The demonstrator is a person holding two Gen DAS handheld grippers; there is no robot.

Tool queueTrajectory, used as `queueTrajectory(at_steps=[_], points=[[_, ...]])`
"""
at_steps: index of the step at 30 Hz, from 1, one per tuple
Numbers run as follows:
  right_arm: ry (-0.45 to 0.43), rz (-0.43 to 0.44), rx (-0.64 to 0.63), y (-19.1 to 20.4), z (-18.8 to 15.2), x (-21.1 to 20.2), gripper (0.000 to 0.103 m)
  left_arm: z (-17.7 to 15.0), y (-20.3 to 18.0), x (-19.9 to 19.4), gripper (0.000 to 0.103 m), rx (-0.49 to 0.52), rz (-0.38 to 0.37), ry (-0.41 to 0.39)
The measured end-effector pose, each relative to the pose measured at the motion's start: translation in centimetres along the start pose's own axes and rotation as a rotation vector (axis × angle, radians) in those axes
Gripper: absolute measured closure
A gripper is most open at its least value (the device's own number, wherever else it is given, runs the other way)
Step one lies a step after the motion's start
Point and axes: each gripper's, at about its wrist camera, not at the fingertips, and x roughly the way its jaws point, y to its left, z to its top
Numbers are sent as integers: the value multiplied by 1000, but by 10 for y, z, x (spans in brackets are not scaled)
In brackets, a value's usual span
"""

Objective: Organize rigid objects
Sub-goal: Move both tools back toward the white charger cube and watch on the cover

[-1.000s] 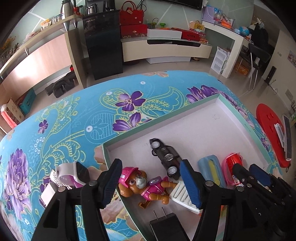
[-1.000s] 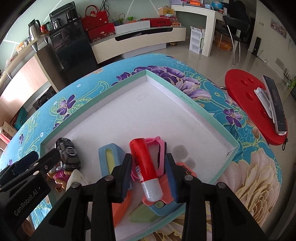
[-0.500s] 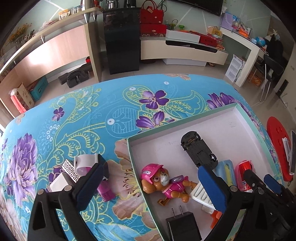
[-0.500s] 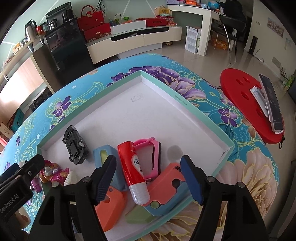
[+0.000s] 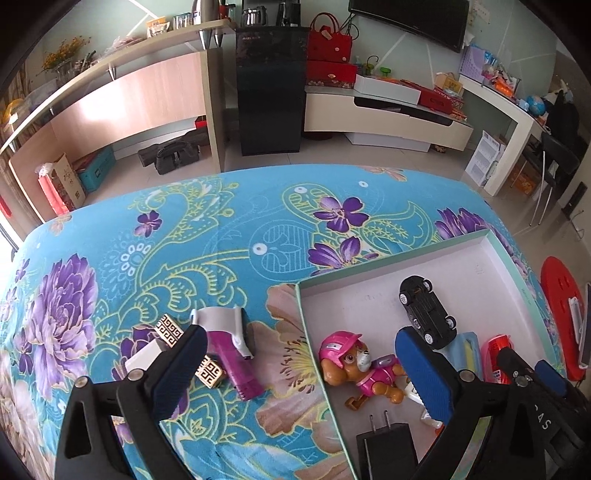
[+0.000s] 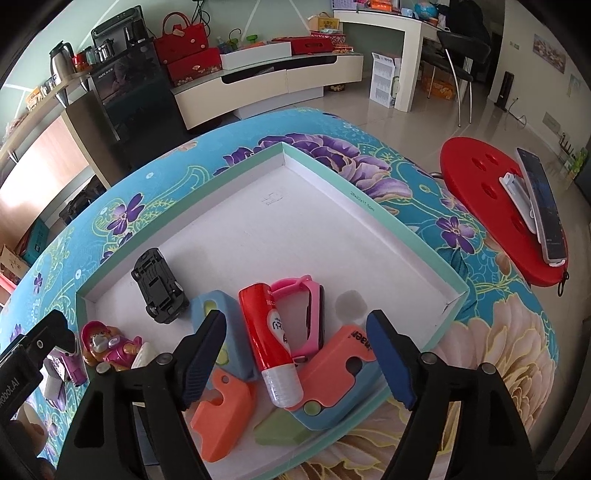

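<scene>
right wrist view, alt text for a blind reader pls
The right gripper, jaws opening, hangs over a red tube lying free in a white tray with a black toy car, pink clip and orange pieces, on a floral cloth.

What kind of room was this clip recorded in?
Most likely a home living room. A wall-mounted television hangs above a long low media cabinet, red gift bags sit on it, and a desk with a chair stands in the corner. The work surface wears a floral cloth.

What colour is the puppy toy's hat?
Pink. The puppy toy lying in the box wears a bright pink hat, seen best in the left wrist view.
</scene>
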Motion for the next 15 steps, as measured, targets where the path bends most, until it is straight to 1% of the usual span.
queueTrajectory(at_steps=[8, 11, 15], points=[[-31, 17, -32, 14, 1, -9, 24, 1, 42, -19, 0, -102, 58, -49], [-40, 16, -52, 22, 0, -10, 24, -3, 59, -22, 0, -143, 80, -53], [-47, 19, -78, 32, -1, -11, 16, -12, 79, -22, 0, -173, 107, -39]])
